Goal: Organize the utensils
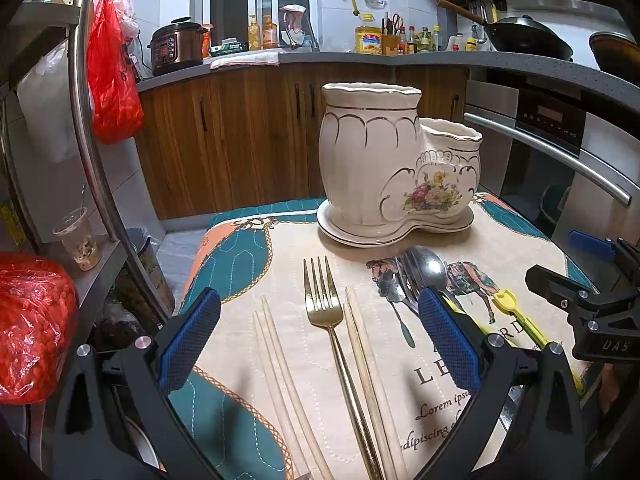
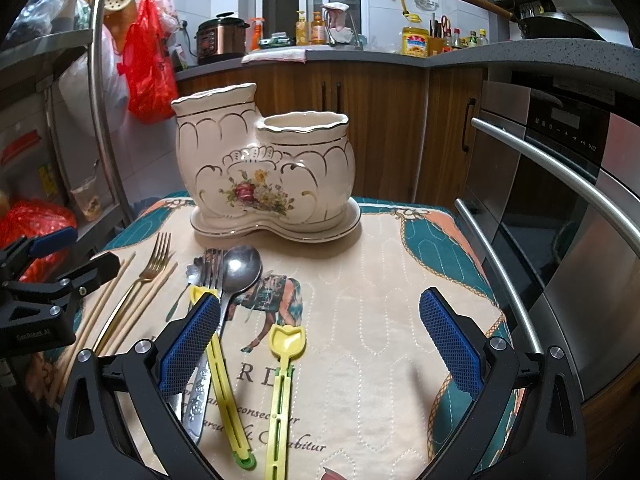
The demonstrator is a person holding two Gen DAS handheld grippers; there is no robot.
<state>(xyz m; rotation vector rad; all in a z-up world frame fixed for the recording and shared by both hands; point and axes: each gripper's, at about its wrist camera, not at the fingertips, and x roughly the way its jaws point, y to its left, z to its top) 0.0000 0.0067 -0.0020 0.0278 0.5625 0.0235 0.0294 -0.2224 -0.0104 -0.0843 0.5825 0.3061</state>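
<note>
A cream ceramic holder [image 1: 380,168] [image 2: 264,168] with two openings and a flower print stands on its saucer at the far side of the mat. Before it lie a gold fork [image 1: 326,312] [image 2: 150,270] between wooden chopsticks [image 1: 280,368] [image 2: 104,312], a steel spoon [image 1: 426,266] [image 2: 240,270] over a steel fork [image 2: 211,268], and two yellow plastic utensils [image 2: 286,360]. My left gripper [image 1: 320,344] is open, hovering over the gold fork and chopsticks. My right gripper [image 2: 320,340] is open above the yellow utensils, and it shows at the right edge [image 1: 592,304] of the left wrist view.
The utensils lie on a quilted mat [image 2: 380,300] with a horse print, on a small table. An oven with a long steel handle [image 2: 560,176] stands close on the right. A metal rack [image 1: 92,140] with red bags and a plastic cup stands on the left. Wooden cabinets are behind.
</note>
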